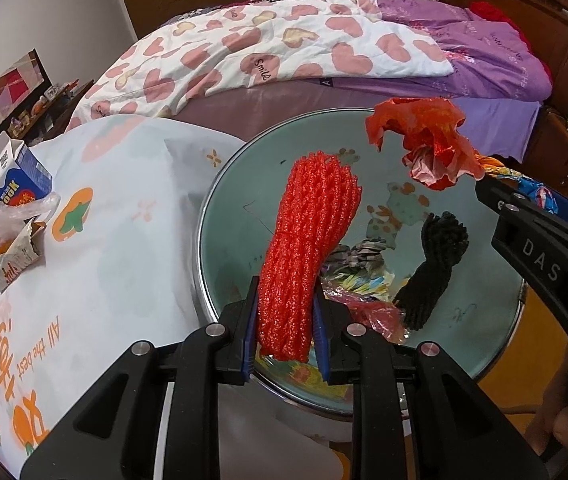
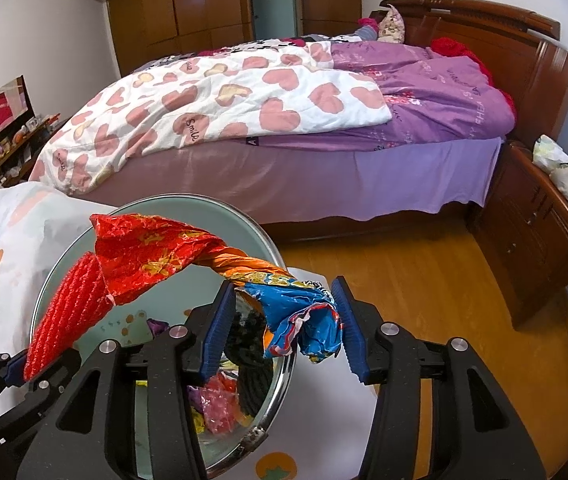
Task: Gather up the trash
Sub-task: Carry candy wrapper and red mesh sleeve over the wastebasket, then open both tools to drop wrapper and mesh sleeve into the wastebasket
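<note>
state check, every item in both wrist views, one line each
left tool: shut on the red foam net
red foam net: held upright over the basin
right tool: pads at the twisted foil wrapper, grip unclear
twisted foil wrapper: crumpled, hanging above the basin
basin: on the table, trash inside
blue carton: top open

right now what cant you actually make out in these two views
- Left wrist view: the lower end of the red foam net is hidden between the left gripper fingers.
- Left wrist view: trash low in the basin is partly covered by the net and gripper.
- Right wrist view: whether the right gripper pads press the twisted wrapper; its right pad seems clear.
- Left wrist view: the small print on the blue carton is too small.
</note>
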Demonstrator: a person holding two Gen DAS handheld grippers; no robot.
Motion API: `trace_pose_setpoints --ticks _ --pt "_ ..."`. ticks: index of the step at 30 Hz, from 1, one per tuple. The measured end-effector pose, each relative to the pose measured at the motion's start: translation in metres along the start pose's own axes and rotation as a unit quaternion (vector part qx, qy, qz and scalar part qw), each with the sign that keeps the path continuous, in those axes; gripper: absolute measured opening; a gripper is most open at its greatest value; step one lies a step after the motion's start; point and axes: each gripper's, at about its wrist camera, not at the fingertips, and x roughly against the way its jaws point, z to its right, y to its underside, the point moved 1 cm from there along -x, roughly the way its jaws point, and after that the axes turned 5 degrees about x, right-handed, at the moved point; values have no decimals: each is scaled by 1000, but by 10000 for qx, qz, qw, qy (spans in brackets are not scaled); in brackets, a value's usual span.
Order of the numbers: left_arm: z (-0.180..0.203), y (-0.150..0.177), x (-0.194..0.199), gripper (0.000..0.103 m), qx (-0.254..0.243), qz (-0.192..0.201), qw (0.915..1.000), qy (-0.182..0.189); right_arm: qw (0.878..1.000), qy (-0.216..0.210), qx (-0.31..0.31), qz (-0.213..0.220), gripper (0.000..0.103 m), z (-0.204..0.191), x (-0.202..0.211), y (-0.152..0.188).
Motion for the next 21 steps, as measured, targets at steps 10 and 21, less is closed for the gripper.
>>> trace_pose_setpoints --ticks 10,21 --pt "-1 1 1 28 22 -15 10000 -3 9998 -119 -33 171 54 -1 11 -4" --pt "-2 0 7 45 49 64 10000 -31 9992 -390 -61 84 64 -2 10 -6"
